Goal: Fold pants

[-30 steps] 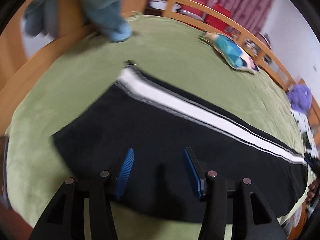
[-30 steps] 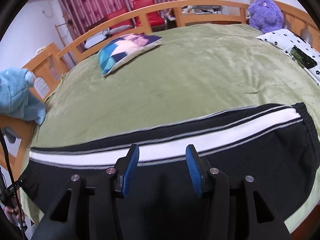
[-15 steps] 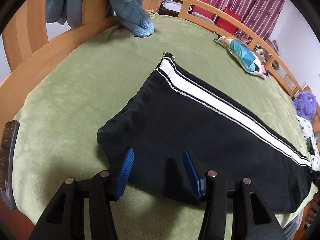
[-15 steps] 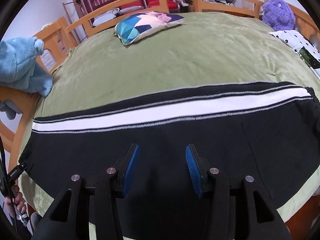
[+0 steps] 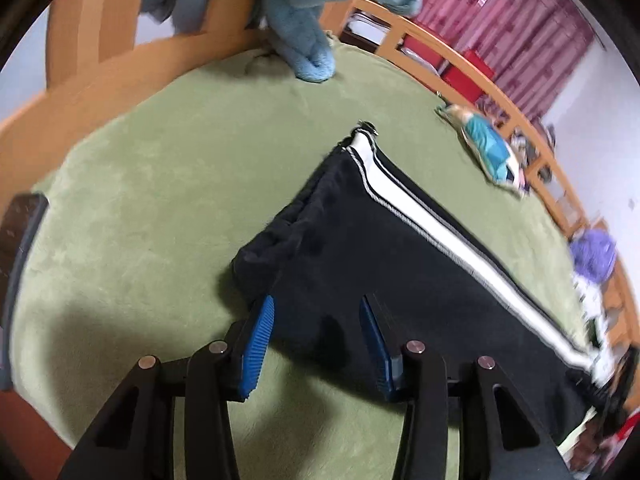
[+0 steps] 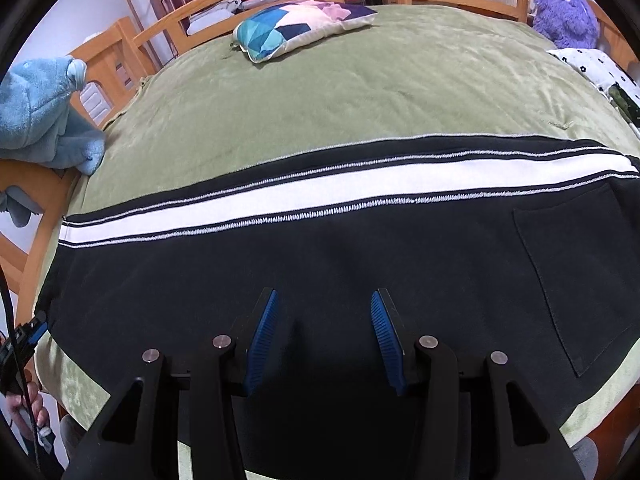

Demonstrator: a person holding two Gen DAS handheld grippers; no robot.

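Note:
Black pants [image 6: 360, 264] with a white side stripe [image 6: 320, 190] lie flat across the near part of a green bed cover [image 6: 360, 92]. In the left wrist view the pants [image 5: 400, 276] run from the leg cuff end at centre off to the lower right. My left gripper [image 5: 316, 312] hovers over the near cuff corner; its jaws are closing, with the cloth's edge below them and not pinched. My right gripper [image 6: 324, 308] stands open above the black cloth near the pants' front edge, left of a back pocket [image 6: 576, 280]. Nothing is held in either.
A blue plush toy [image 5: 304, 20] hangs over the wooden bed frame [image 5: 100, 80] on the left. A patterned cushion [image 6: 304, 26] and a purple plush [image 6: 568, 16] lie farther back. A dark phone-like object [image 5: 20, 232] sits at the bed's left edge. A person's hand [image 6: 24, 404] shows lower left.
Both grippers have come down closer to the pants. The left one has shifted to the cuff end and its fingers have narrowed a little. The right gripper's gap looks unchanged.

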